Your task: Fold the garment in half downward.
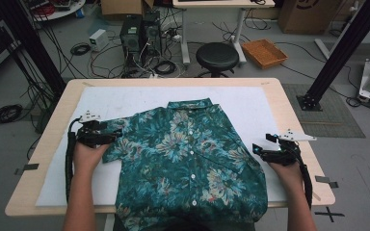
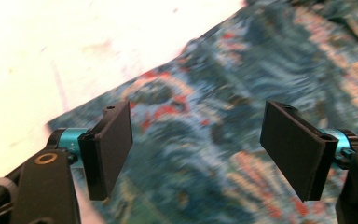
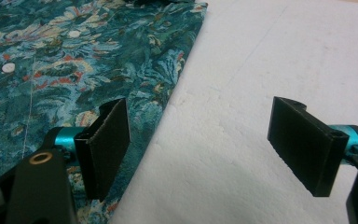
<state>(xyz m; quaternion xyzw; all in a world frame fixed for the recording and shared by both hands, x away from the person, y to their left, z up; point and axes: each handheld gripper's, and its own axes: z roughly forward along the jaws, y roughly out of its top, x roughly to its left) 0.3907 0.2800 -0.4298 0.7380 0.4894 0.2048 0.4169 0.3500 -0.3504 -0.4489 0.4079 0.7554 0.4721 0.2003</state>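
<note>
A teal floral short-sleeved shirt lies flat and buttoned on a white mat, collar toward the far side. My left gripper hovers over the shirt's left sleeve, jaws wide apart with nothing between them. My right gripper stands open at the shirt's right edge. In the right gripper view my right gripper straddles the cloth's edge, one jaw over the fabric and the other over bare mat.
The mat covers a wooden table. Beyond the table stand a black stool, computer towers, an orange basket and loose cables on the floor. Black frame posts rise at both sides.
</note>
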